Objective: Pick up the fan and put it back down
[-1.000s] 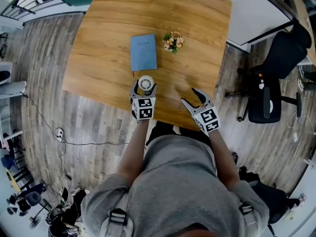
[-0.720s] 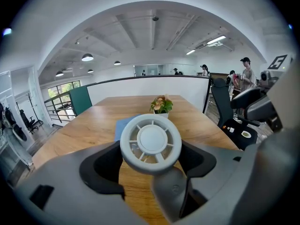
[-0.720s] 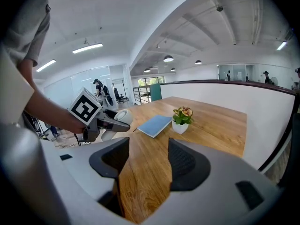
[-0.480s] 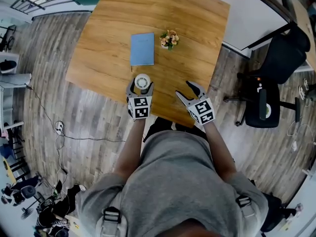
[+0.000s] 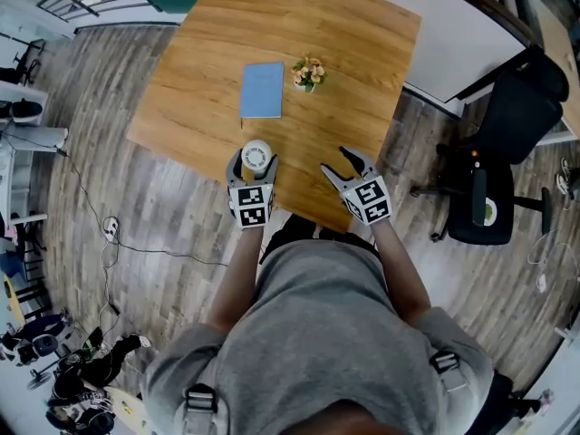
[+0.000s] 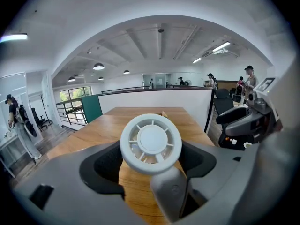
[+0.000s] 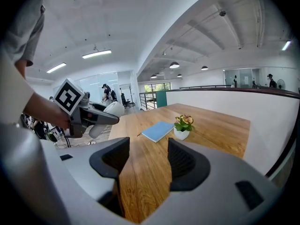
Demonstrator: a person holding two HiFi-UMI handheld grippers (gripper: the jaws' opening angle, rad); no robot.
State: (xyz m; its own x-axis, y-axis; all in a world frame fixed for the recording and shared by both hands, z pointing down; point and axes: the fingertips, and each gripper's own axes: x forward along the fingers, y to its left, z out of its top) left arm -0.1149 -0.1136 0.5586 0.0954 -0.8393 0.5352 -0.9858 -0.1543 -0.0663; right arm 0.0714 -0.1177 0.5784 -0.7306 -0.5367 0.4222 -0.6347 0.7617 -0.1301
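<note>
A small white fan (image 5: 256, 156) with a round grille is held in my left gripper (image 5: 251, 164), lifted clear of the wooden table (image 5: 344, 53) near its front edge. In the left gripper view the fan (image 6: 151, 144) fills the gap between the dark pads, and its stem runs down between the jaws. My right gripper (image 5: 342, 164) hovers open to the right over the table's front edge with nothing between its pads (image 7: 183, 163). From the right gripper view the left gripper (image 7: 79, 111) with the fan (image 7: 105, 111) shows at the left.
A blue notebook (image 5: 263, 90) and a small potted flower (image 5: 309, 73) lie further back on the table. A black office chair (image 5: 494, 175) stands on the floor to the right. A white partition (image 5: 471, 43) runs behind the table's right side.
My left gripper has risen with the fan and drawn back a little from the notebook toward the front edge. The right gripper has lifted slightly, still open.
</note>
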